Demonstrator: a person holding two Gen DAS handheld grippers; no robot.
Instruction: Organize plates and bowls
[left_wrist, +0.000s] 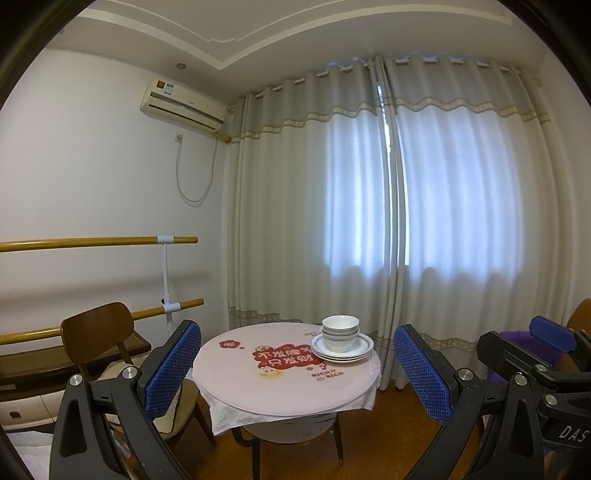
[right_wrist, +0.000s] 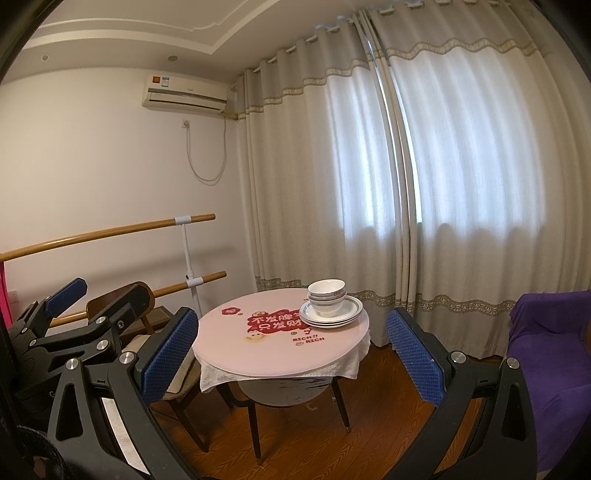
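A stack of white bowls (left_wrist: 340, 331) (right_wrist: 327, 295) rests on a pile of white plates with grey rims (left_wrist: 360, 350) (right_wrist: 352, 312), at the far right of a small round pink table (left_wrist: 284, 384) (right_wrist: 280, 350). My left gripper (left_wrist: 297, 369) is open, well short of the table, nothing between its blue pads. The right gripper (right_wrist: 291, 358) is open too and holds nothing, also back from the table. Each gripper shows at the edge of the other's view.
A wooden chair (left_wrist: 98, 334) stands left of the table, with two wooden wall bars (left_wrist: 99, 242) behind it. Long curtains (left_wrist: 406, 203) hang behind the table. A purple-covered seat (right_wrist: 550, 354) sits at the right. A white cloth (right_wrist: 280, 373) hangs under the tabletop.
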